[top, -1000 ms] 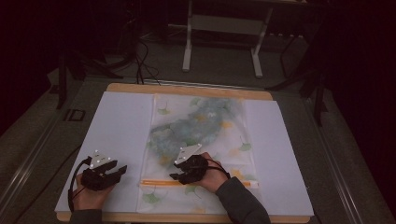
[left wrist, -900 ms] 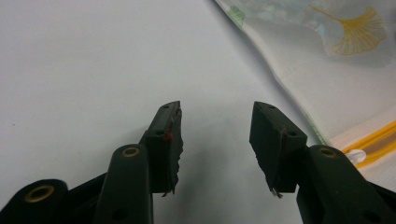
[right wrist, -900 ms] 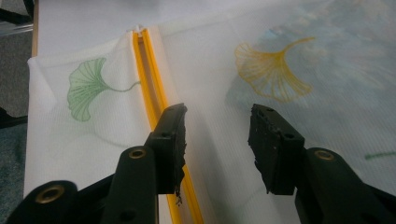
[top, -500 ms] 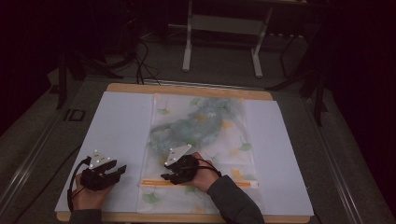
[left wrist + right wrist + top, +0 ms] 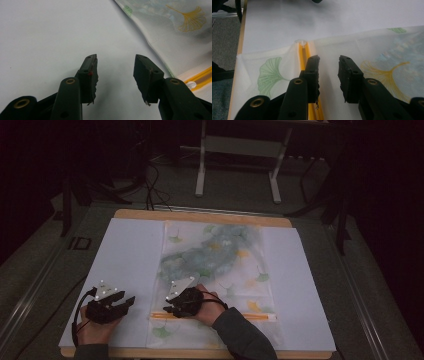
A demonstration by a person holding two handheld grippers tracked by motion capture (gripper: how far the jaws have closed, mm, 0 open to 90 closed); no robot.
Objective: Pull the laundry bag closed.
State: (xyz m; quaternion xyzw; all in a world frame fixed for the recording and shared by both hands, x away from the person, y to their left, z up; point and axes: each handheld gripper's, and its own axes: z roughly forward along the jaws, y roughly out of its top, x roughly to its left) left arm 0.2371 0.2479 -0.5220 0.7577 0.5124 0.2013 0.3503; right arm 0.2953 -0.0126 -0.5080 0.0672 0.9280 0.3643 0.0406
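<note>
A white mesh bag (image 5: 250, 270) printed with ginkgo leaves lies flat on the table, with a bluish garment (image 5: 205, 257) inside it. Its orange zipper (image 5: 250, 316) runs along the near edge. My right gripper (image 5: 167, 309) sits low over the zipper's left end. In the right gripper view the zipper (image 5: 303, 55) passes under the left jaw, and the gripper (image 5: 329, 66) shows a gap with only mesh below. Its jaws have just been closing, with nothing clamped between them. My left gripper (image 5: 131, 301) rests open on the white cover, left of the bag, its jaws (image 5: 115, 67) empty.
A white sheet (image 5: 125, 255) covers the wooden table (image 5: 200, 215). The bag's edge and zipper end (image 5: 202, 76) lie just right of the left gripper. Beyond the table stand a metal frame (image 5: 235, 145) and cables on a dark floor.
My right gripper has slid left along the zipper toward the bag's left end, and its jaws have narrowed. The left hand has stayed put.
</note>
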